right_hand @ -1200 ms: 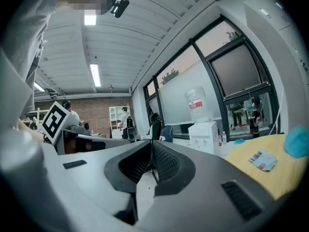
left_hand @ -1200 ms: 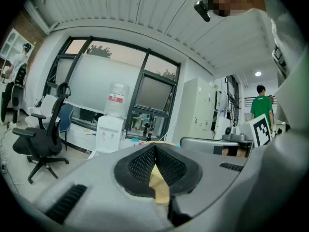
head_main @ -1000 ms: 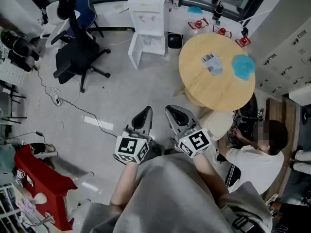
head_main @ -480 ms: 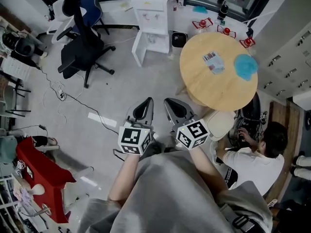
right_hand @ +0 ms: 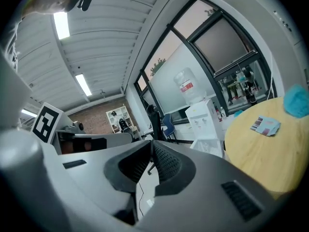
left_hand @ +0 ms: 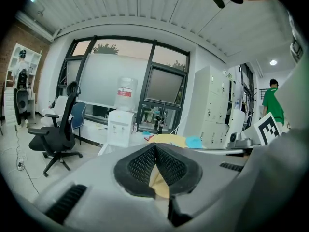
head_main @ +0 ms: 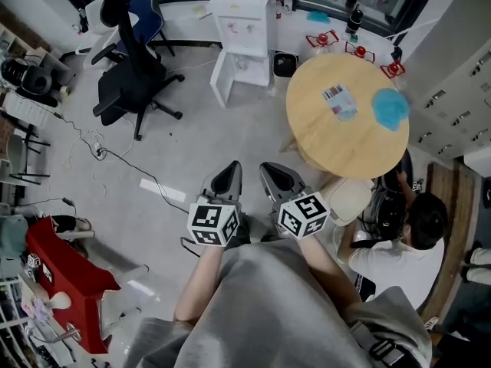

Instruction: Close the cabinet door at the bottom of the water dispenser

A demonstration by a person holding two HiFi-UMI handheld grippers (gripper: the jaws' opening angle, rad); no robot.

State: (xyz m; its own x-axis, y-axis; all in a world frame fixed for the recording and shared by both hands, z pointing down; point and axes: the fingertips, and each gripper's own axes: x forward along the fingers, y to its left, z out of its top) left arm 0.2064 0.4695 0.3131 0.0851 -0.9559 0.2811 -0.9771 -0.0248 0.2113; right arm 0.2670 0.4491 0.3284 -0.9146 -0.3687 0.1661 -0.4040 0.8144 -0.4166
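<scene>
Before the water dispenser (head_main: 241, 29), left gripper (head_main: 232, 169) and right gripper (head_main: 267, 170), pressed together, slightly nearer.

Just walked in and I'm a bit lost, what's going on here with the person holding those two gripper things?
A person stands in an office holding the left gripper and the right gripper side by side, both with jaws together and nothing between them. The water dispenser stands well ahead of them, its bottom cabinet door open and untouched. The closing has not begun.
</scene>
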